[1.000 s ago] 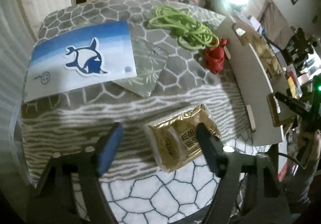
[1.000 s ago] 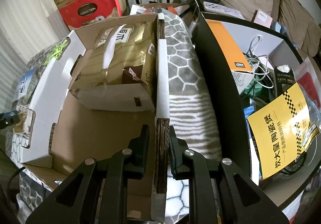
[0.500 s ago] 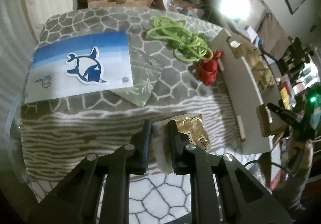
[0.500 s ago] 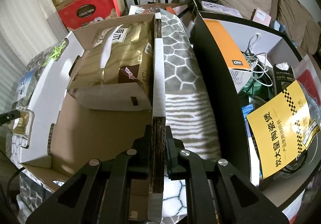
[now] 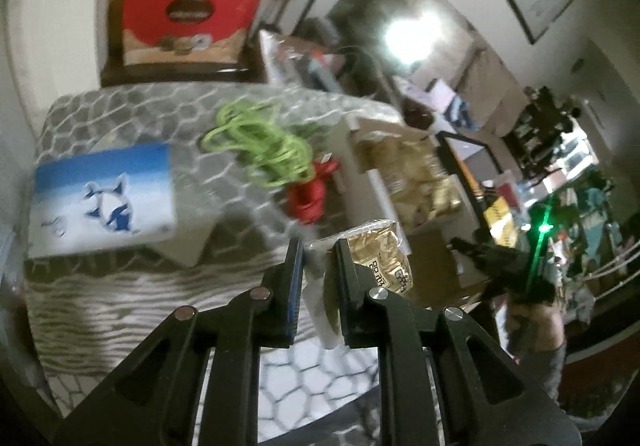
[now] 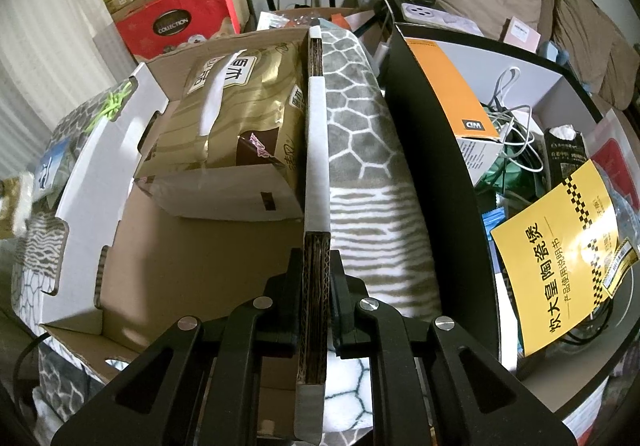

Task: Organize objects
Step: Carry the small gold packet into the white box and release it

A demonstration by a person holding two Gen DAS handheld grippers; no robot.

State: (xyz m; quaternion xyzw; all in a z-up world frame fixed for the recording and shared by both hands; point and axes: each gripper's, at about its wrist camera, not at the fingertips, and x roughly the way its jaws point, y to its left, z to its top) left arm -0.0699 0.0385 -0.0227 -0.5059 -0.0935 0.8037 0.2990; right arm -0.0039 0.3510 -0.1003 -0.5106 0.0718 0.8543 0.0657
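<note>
Gold tissue pack [image 5: 376, 262] is up off the patterned blanket [image 5: 120, 286], pinched by its white end in the left gripper [image 5: 318, 258]. Blurry view, but it looks clear of the surface. Right gripper [image 6: 316, 278] is clamped on the cardboard box wall [image 6: 316, 166]; a bigger gold pack [image 6: 232, 118] sits inside.

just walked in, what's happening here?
A person is tidying a patterned blanket with two handheld grippers. The left gripper is shut on a small gold tissue pack, held clear of the blanket. The right gripper is clamped on the edge of a cardboard box, which already holds a large gold tissue bag. A green cord, red cord and blue whale card lie on the blanket.
</note>
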